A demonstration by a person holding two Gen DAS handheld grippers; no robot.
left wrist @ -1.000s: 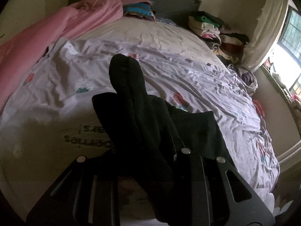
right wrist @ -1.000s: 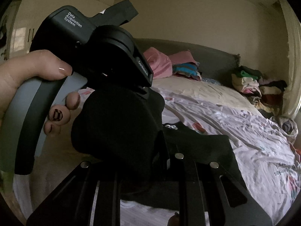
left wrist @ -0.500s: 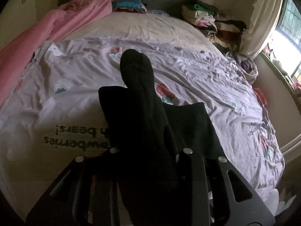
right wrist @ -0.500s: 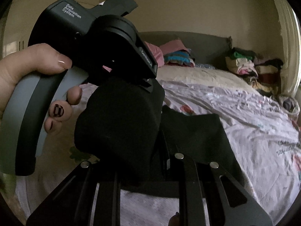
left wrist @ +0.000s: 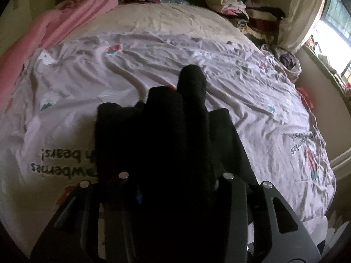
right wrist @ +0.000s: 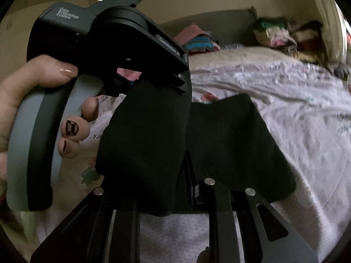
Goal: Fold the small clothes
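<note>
With the left hand-held gripper [left wrist: 173, 175] just opening around the black sock [left wrist: 166, 135] and the right hand-held gripper [right wrist: 173, 188] narrowly pinching it above the bed [left wrist: 219, 65], the fold may slump apart crooked.

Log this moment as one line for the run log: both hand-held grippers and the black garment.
left hand-held gripper: jaws just opening, garment between | right hand-held gripper: shut on black garment | over bed sheet
</note>
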